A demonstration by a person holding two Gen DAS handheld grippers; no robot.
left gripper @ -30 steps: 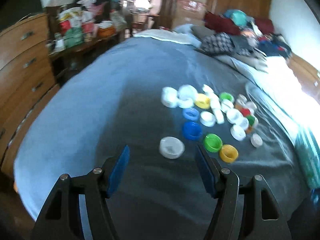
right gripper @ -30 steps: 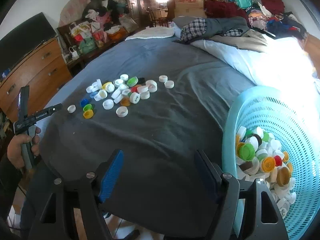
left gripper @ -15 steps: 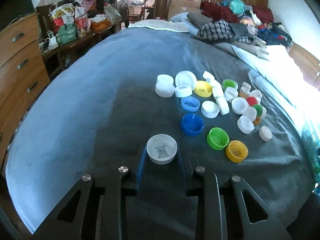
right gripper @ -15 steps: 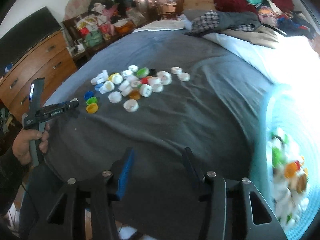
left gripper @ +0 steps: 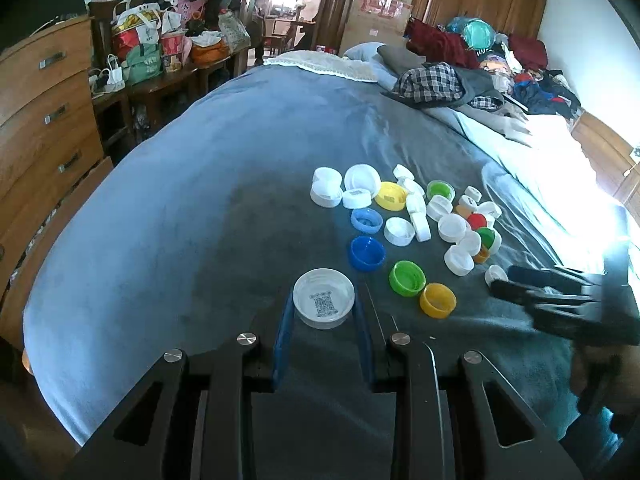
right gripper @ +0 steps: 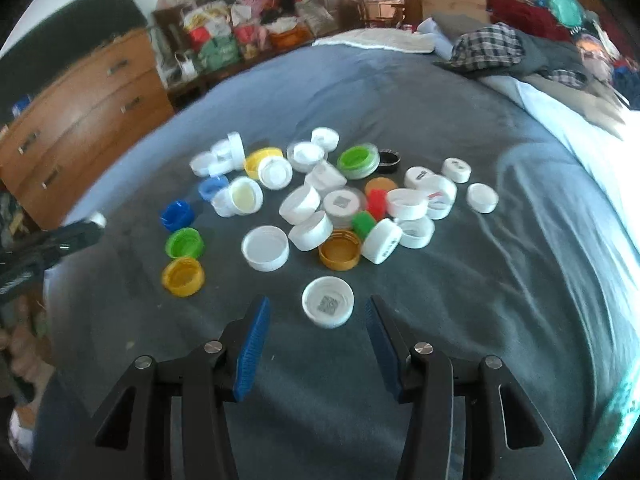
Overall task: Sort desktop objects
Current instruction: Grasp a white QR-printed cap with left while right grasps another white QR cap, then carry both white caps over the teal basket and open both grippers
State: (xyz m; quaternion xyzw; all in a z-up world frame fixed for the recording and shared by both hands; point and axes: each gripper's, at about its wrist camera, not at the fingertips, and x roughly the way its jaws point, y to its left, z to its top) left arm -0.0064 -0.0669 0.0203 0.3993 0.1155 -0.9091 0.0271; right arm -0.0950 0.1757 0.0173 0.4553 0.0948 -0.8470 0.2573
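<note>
Many plastic bottle caps, white, blue, green, yellow, red and orange, lie scattered on the grey-blue bed cover. My left gripper is shut on a white cap with a QR code inside, at the near edge of the pile. My right gripper is open, its blue pads either side of another white QR cap that lies just ahead of them on the cover. The right gripper also shows in the left wrist view, at the right of the pile.
A blue cap, a green cap and a yellow cap lie right of the held cap. A wooden dresser stands left of the bed. Clothes are piled at the far end.
My left gripper closed around the white QR cap. My right gripper swung away from the turquoise basket to the cap pile and now straddles a white cap.
</note>
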